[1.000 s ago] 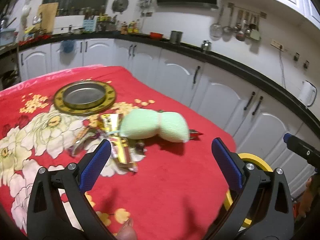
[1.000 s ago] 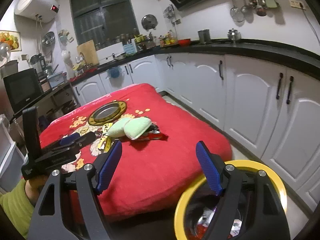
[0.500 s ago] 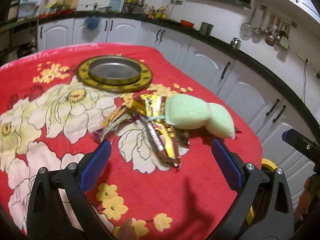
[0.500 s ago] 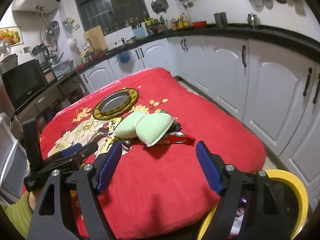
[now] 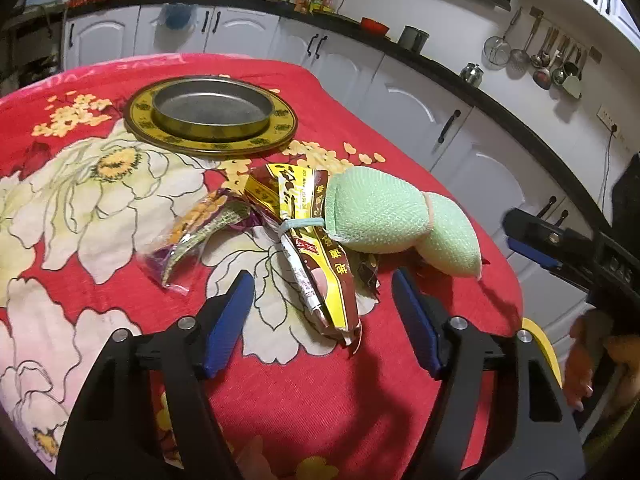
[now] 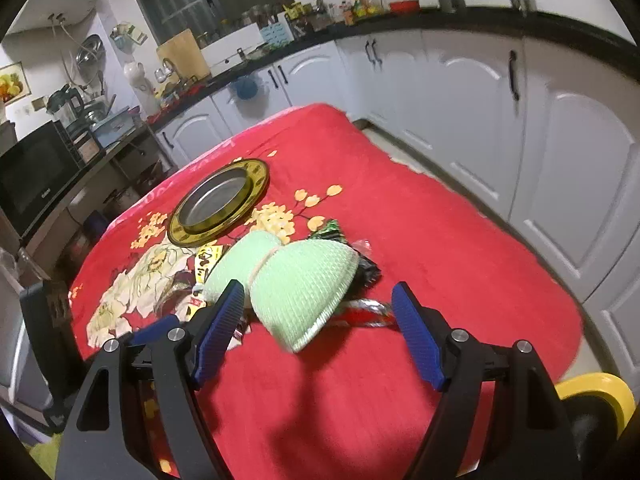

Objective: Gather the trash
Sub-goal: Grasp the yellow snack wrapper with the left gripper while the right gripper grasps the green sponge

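Lying mid-frame on the red floral desk, two green mesh scrubbers bound together are seen atop several crumpled wrappers, below one round metal tray. The left gripper is closing its jaws above a wrapper, nothing pressed. The right gripper is held open before the scrubbers.

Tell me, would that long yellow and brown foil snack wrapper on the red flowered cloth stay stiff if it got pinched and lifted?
Probably not. The long yellow and brown foil snack wrapper looks flat, creased and empty, so it would likely droop and weigh almost nothing. Its glossy film could slip between fingers. One end lies under the pale green mesh scrubbing sponges, so pulling may drag or nudge them.
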`<state>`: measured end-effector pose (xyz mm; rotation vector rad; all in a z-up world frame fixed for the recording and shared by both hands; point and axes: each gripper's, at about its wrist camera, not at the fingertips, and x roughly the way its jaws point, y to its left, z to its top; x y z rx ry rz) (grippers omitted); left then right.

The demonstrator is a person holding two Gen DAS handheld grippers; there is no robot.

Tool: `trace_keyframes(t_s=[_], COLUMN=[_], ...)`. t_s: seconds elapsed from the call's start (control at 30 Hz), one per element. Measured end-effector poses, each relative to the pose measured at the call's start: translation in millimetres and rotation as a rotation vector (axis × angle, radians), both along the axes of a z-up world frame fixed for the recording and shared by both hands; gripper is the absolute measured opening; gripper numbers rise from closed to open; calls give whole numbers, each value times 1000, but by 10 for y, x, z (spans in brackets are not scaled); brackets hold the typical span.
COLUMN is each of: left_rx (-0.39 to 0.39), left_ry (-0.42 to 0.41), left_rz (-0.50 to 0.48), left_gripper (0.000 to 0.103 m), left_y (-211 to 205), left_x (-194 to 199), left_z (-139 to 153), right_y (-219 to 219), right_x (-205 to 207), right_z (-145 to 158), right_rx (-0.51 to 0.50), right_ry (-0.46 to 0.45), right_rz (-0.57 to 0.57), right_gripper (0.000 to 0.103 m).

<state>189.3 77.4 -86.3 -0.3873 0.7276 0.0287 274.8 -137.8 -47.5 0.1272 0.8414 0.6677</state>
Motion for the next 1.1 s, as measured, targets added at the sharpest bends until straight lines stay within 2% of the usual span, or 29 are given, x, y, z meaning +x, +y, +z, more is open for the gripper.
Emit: trace_keyframes(t_s=[0.37, 0.5, 0.53, 0.67, 0.83, 1.1], left_rx=[-45, -54, -57, -70, -96, -79], left_ry=[32, 38, 40, 43, 40, -2], left_rz=[-2, -15, -21, -27, -21, -28], left_gripper=[43, 30, 26, 24, 21, 20], left_y=[41, 35, 30, 28, 52, 0], left_x=[50, 51, 57, 56, 25, -144], left_z=[-112, -134, -141, -154, -162, -52], right_y=[273, 263, 272, 267, 118, -101], right_x=[382, 377, 355, 280, 134, -204], right_z=[-267, -331, -332, -283, -173, 47], right_rx=[30, 71, 78, 88, 145, 171], right_ry=[173, 212, 212, 196, 156, 56], right_rz=[37, 34, 41, 39, 12, -4], right_gripper=[74, 71, 63, 58, 42, 37])
